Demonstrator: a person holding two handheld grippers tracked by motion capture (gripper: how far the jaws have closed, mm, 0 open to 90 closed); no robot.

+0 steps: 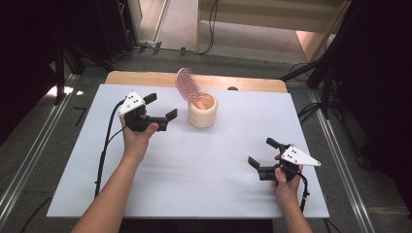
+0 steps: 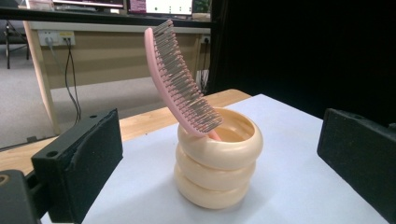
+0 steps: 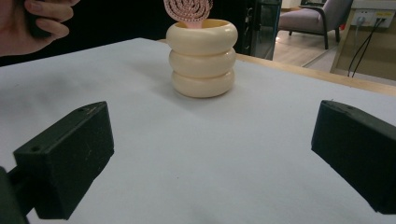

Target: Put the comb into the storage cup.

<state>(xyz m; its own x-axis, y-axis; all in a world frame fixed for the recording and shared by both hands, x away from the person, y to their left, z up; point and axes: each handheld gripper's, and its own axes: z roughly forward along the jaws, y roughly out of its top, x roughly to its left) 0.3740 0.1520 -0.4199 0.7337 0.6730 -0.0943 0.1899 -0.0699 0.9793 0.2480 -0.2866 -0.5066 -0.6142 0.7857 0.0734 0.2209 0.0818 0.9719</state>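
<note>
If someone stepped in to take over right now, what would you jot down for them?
Left gripper: fingers open, empty, beside the cream ringed holder, pointed at it.
Right gripper: open, empty, low over the white table, nearer the person, well away from the holder.
Pink hairbrush: stands handle-down in the holder, head leaning out over the rim.
Done: nothing gripped yet.
Left: probably close the left gripper in on the brush or holder.

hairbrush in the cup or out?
In. The hairbrush stands handle-down inside the cup, head leaning over the rim. The left claw is open beside it, not touching.
</note>
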